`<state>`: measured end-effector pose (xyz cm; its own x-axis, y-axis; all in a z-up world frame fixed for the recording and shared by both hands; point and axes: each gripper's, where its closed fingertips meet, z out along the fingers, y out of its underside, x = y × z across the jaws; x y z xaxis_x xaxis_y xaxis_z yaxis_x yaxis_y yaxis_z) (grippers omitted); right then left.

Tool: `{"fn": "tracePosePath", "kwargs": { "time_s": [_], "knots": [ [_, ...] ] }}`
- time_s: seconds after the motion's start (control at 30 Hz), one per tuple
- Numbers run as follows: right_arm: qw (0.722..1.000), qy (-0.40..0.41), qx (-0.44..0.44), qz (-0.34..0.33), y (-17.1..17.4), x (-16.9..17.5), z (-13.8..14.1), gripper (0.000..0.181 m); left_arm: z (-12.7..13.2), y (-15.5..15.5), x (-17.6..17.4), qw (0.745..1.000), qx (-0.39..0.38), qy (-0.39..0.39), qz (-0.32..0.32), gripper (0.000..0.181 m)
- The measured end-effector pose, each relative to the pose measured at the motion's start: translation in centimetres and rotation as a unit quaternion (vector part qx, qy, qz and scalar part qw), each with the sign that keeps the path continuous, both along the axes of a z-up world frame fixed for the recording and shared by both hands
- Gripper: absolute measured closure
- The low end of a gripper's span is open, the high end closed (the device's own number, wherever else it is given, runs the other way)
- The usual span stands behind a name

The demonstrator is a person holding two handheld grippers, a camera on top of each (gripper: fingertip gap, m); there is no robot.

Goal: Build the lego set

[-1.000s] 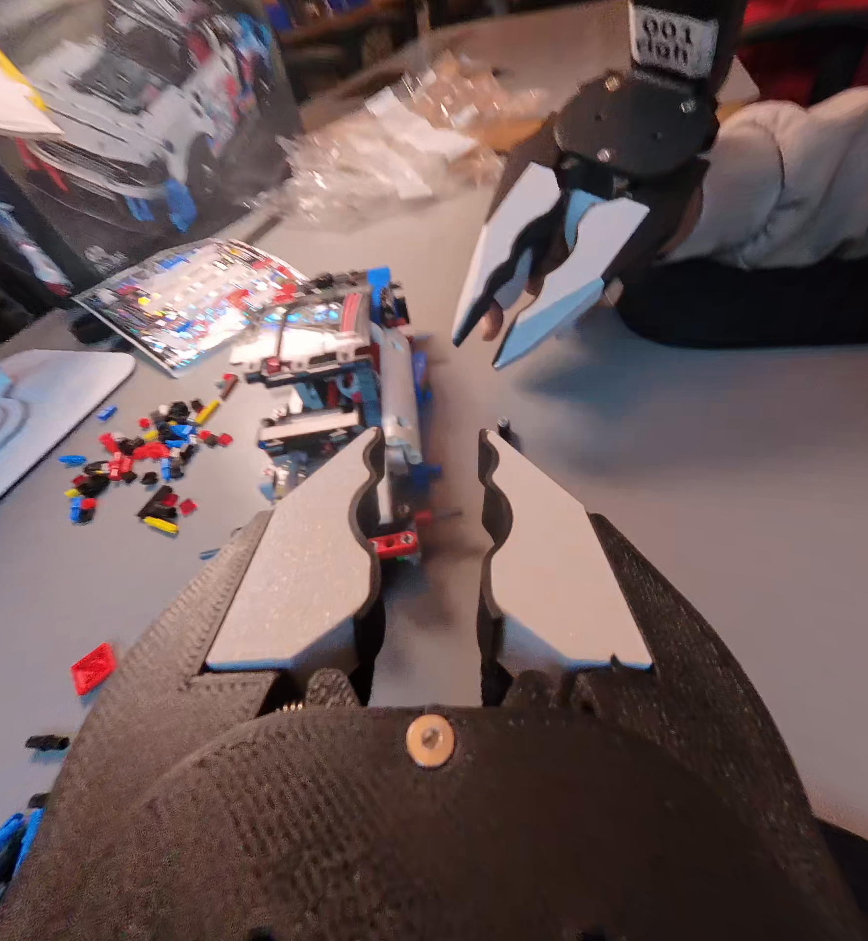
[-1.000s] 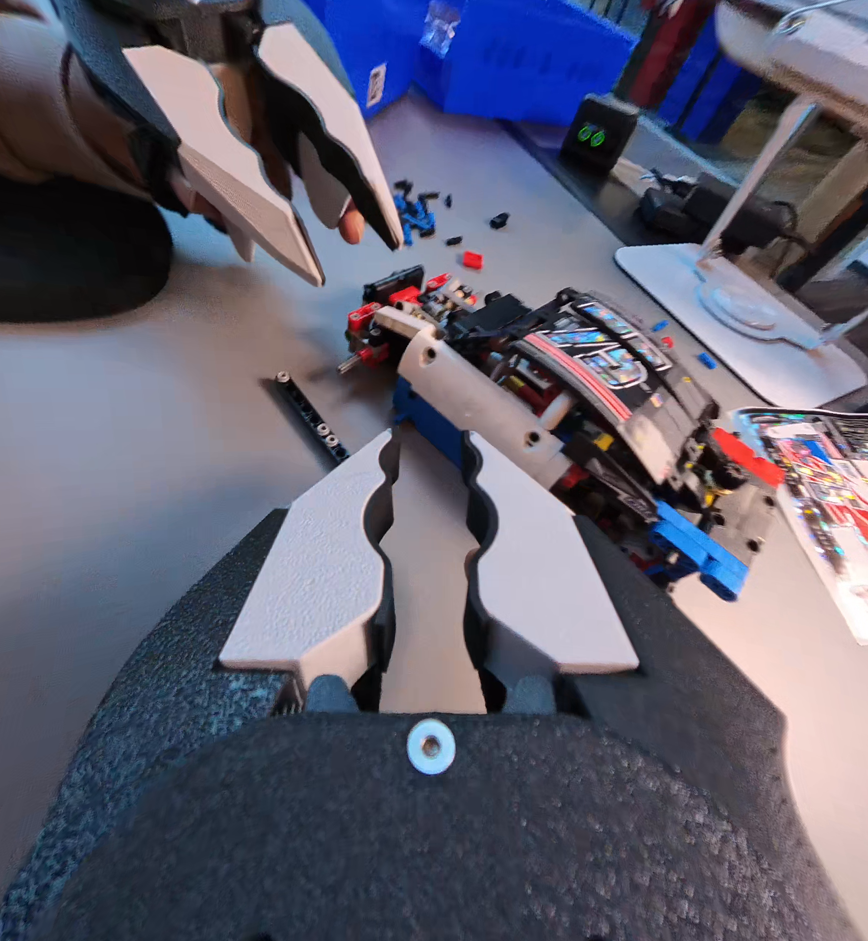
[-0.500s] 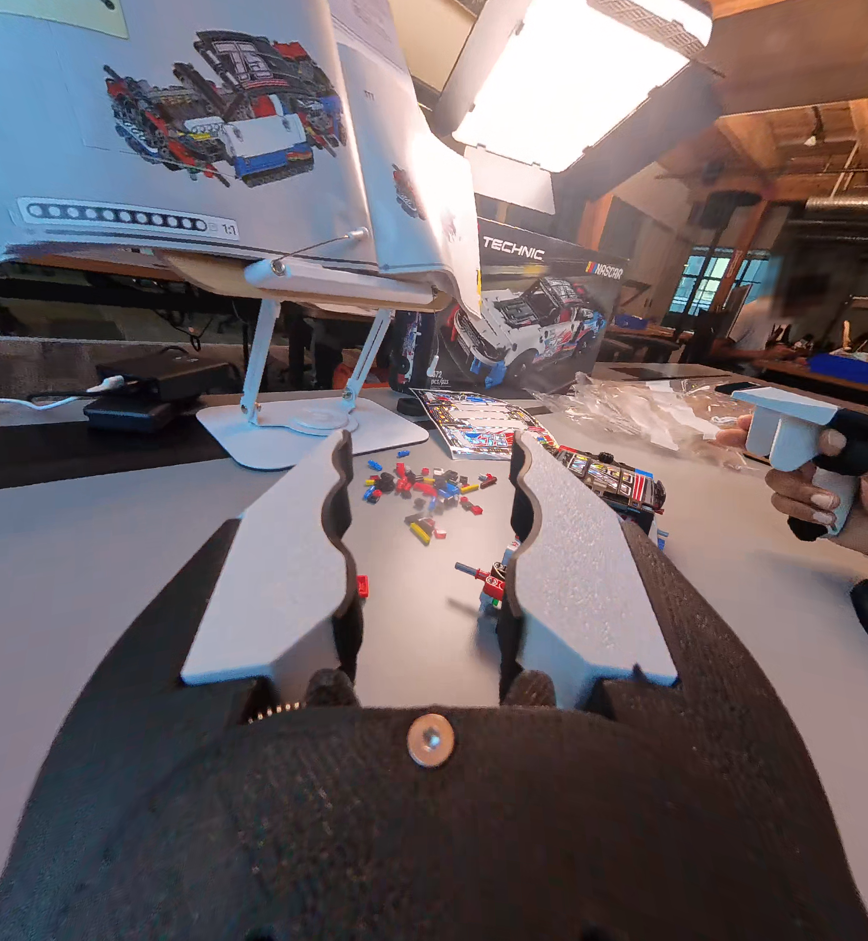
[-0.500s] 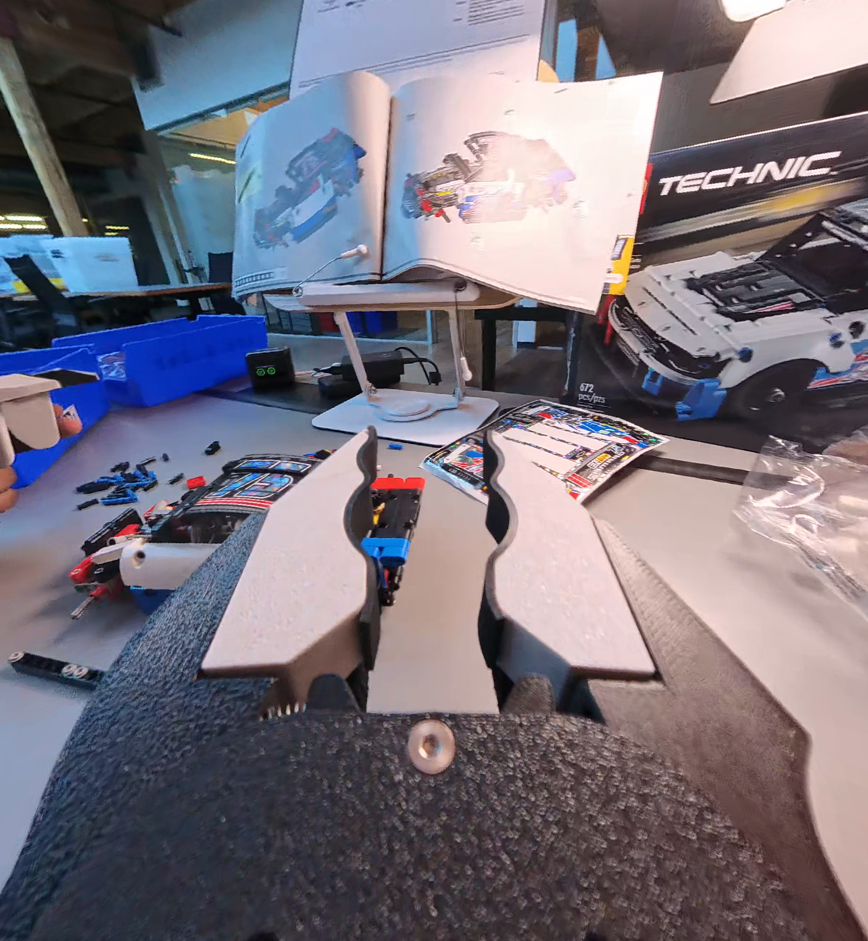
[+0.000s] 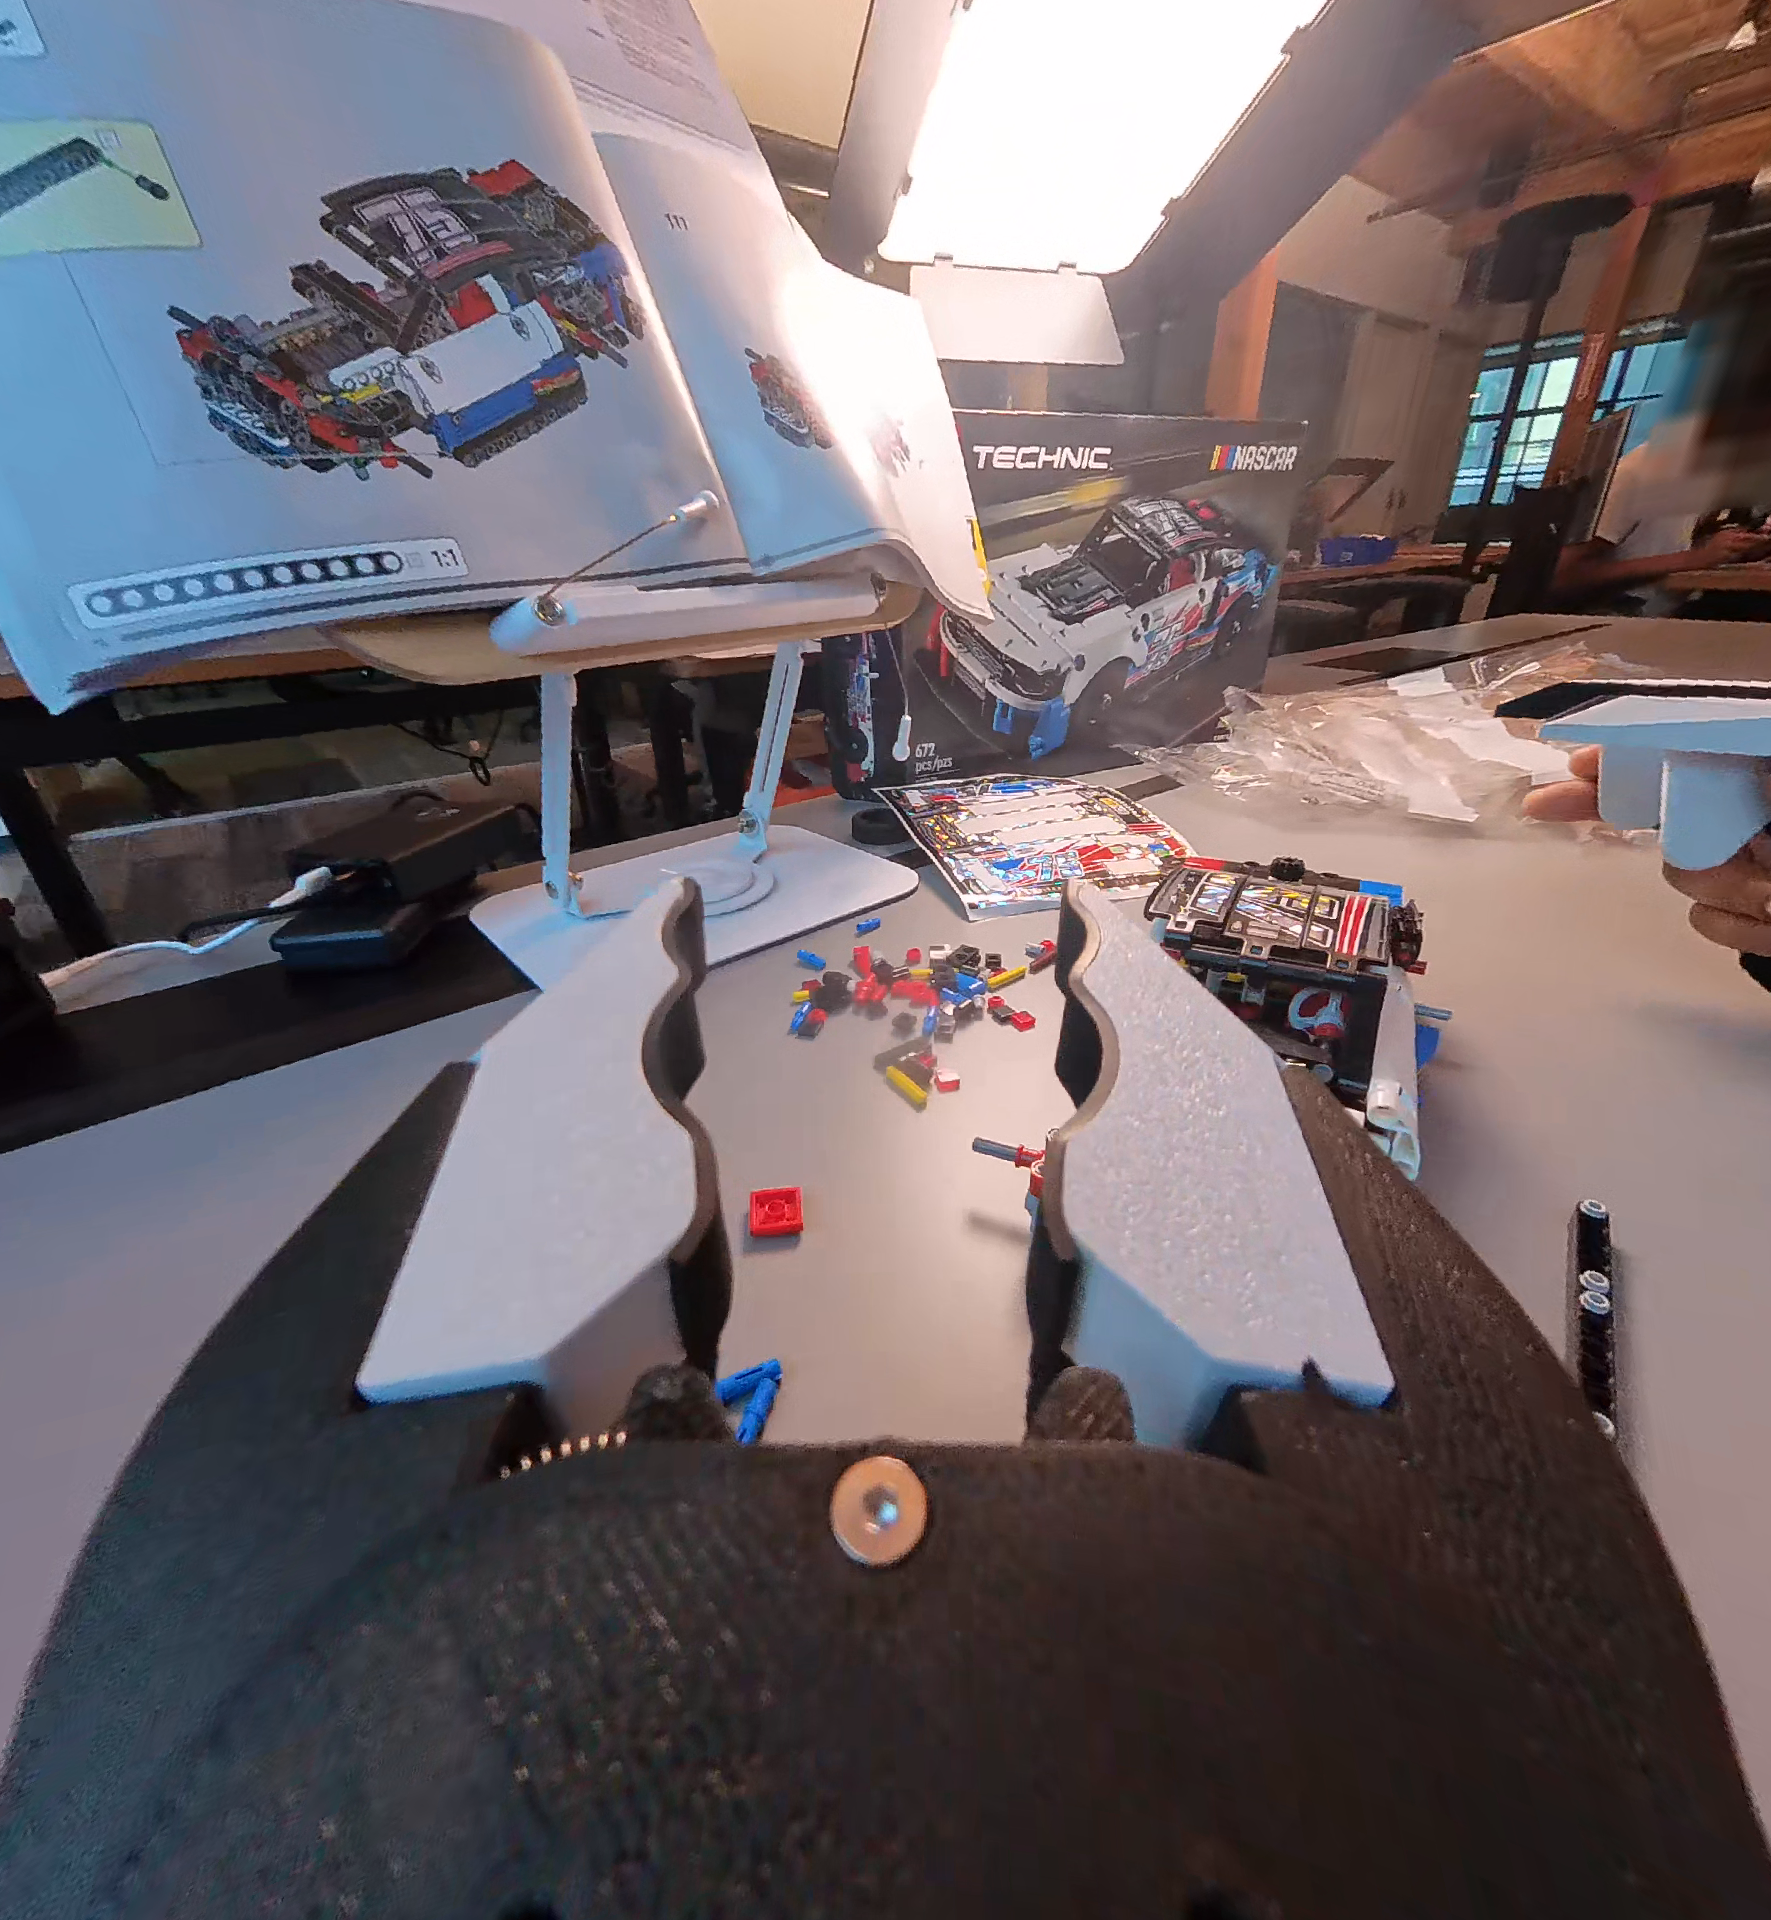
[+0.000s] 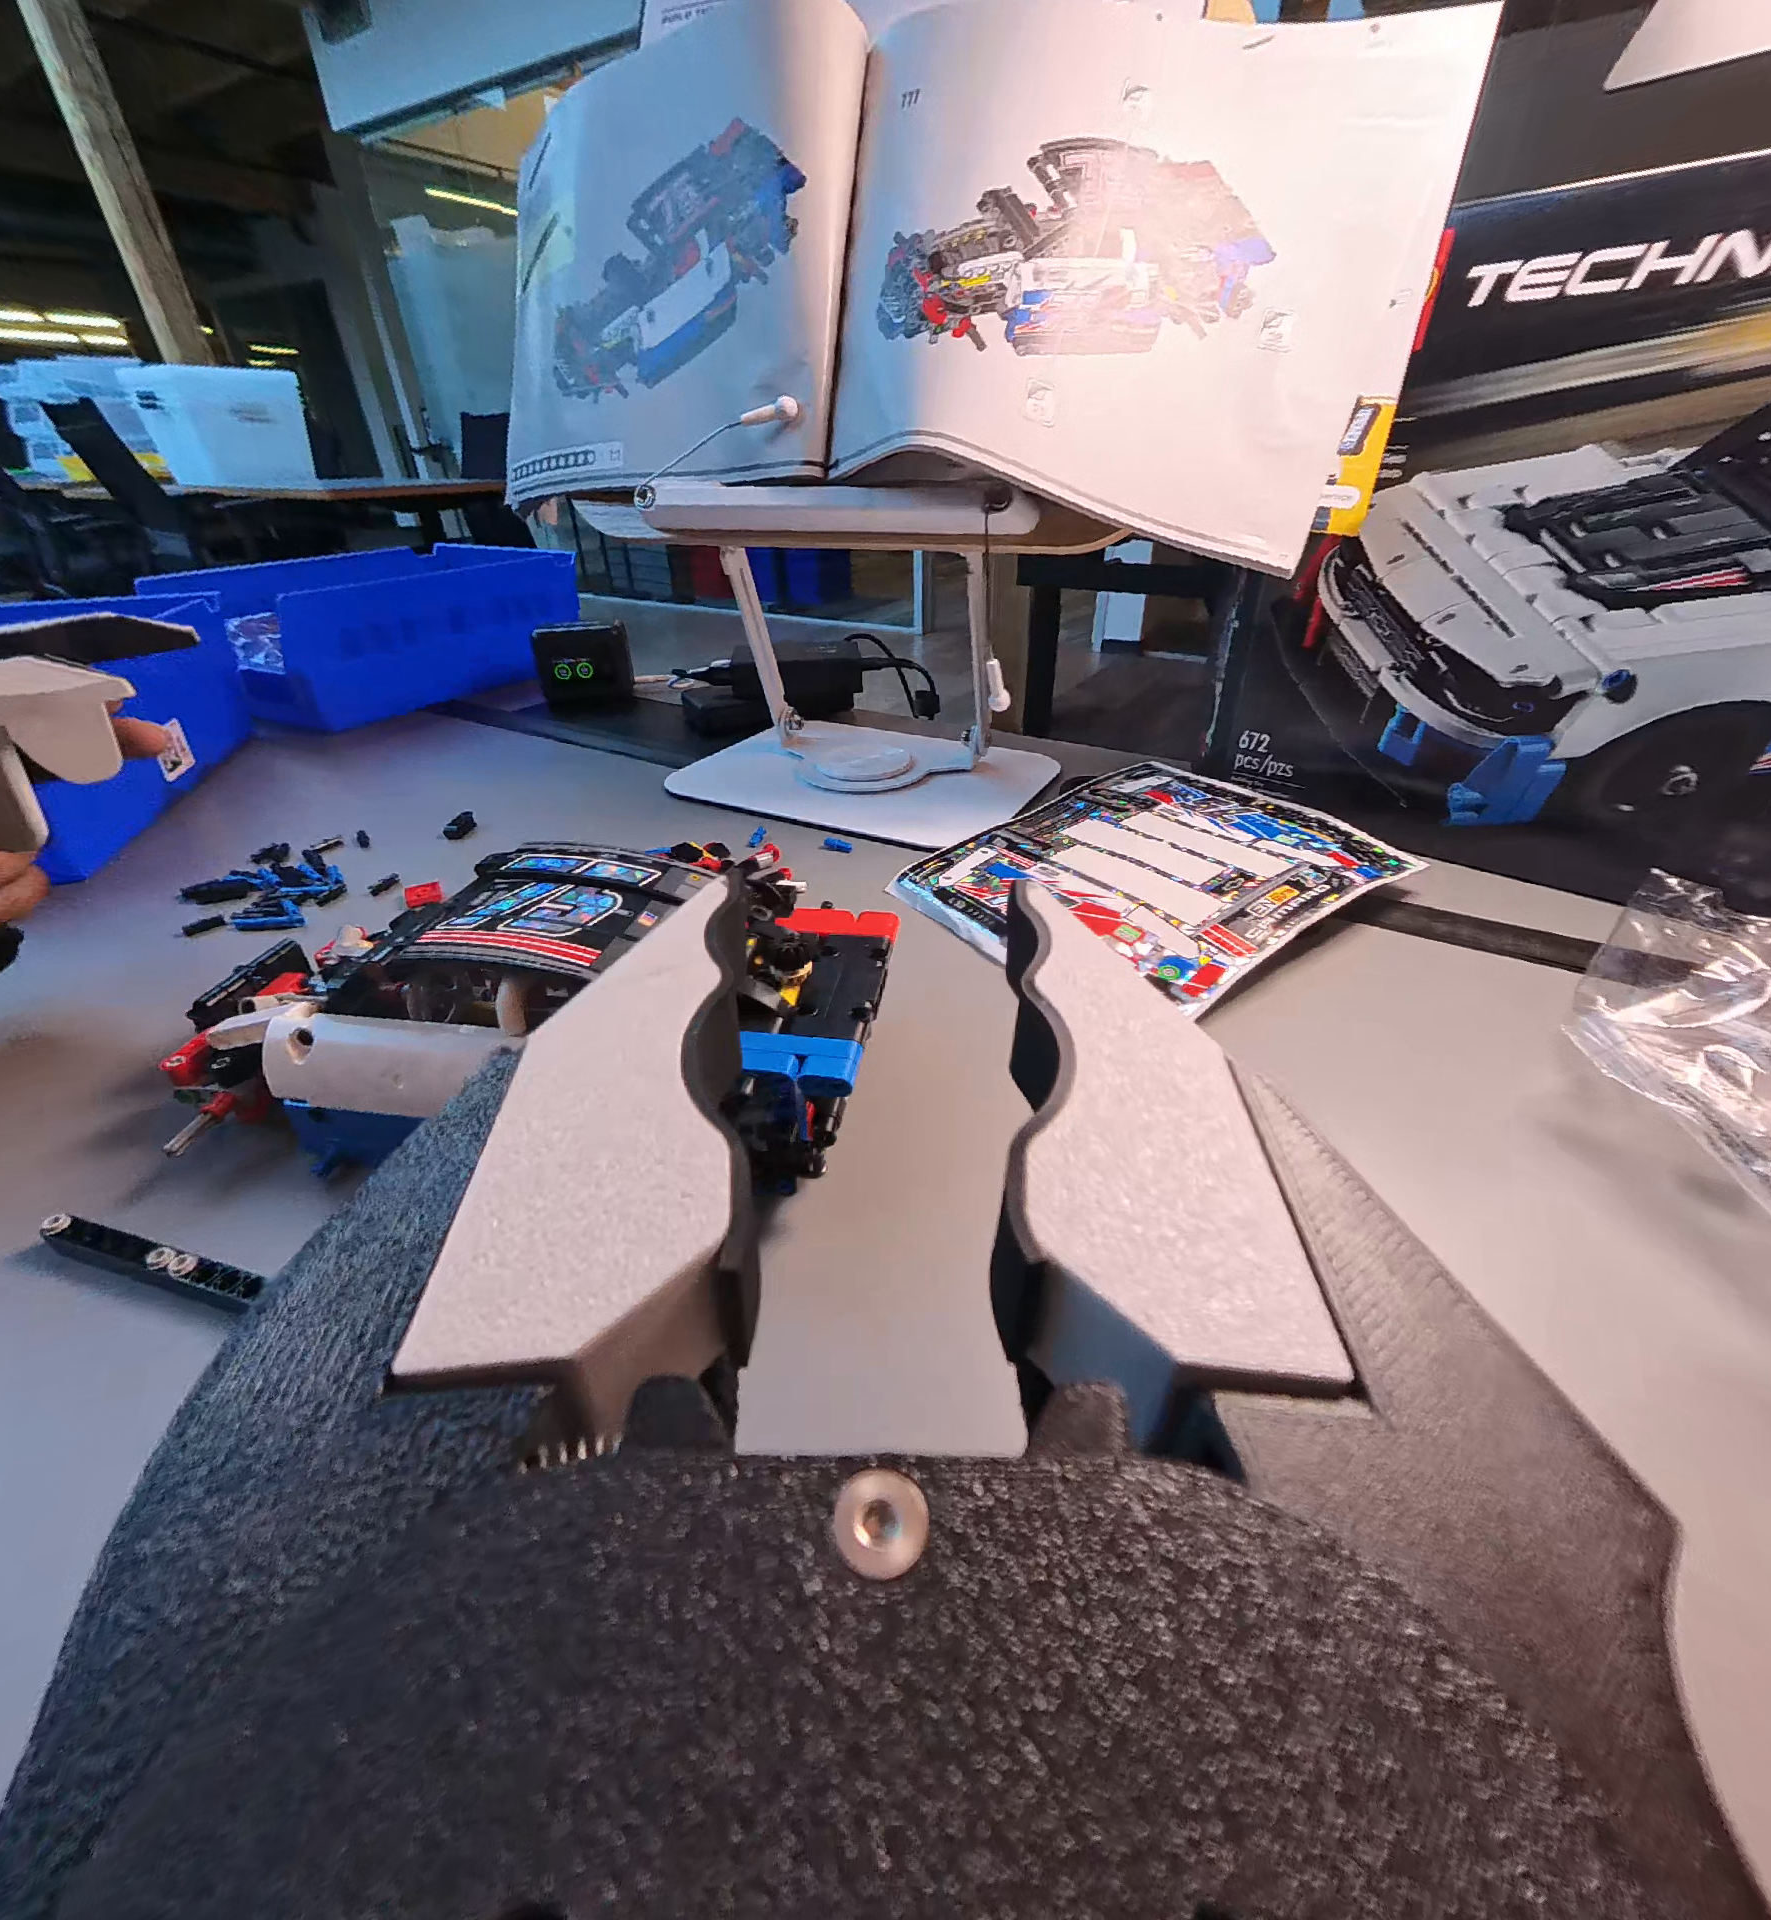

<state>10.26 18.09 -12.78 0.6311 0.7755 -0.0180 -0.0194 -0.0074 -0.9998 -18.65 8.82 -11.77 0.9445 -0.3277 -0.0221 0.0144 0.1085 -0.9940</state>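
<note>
Both tongs, left [image 5: 876,935] and right [image 6: 865,914], were spread wide and empty. One half-built black, white and blue lego car [image 6: 507,966] sat on the grey desk [image 6: 1432,1164], beside one sticker sheet [image 6: 1161,883] and two blue bins [image 6: 393,644].

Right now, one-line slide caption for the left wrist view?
Open left tool hovers empty over loose pieces, beside the half-built car, facing the propped instruction book.

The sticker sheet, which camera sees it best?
The right wrist view: the sticker sheet lies flat, almost whole, just past the right tool. The left wrist view shows it farther off, partly hidden behind a finger.
</note>
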Motion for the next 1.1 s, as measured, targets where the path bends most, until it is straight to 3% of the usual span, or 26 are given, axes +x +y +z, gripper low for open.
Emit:
{"fn": "tracePosePath", "kwargs": {
  "time_s": [0.37,0.73,1.1],
  "knots": [
    [0.999,-0.022,0.023,0.022,-1.2,-1.1,-0.1,0.128,1.5,-2.3,-1.1,0.999,0.015,-0.01,0.041,0.118],
    [0.997,-0.047,0.059,0.01,-1.4,-1.8,-0.2,0.133,0.6,-5.4,-2.2,0.997,0.005,-0.002,0.076,0.121],
    [0.993,-0.088,0.08,-0.028,-1.2,-2.0,-1.1,0.136,-0.7,-5.1,-1.7,0.998,-0.013,0.023,0.062,0.121]
  ]
}}
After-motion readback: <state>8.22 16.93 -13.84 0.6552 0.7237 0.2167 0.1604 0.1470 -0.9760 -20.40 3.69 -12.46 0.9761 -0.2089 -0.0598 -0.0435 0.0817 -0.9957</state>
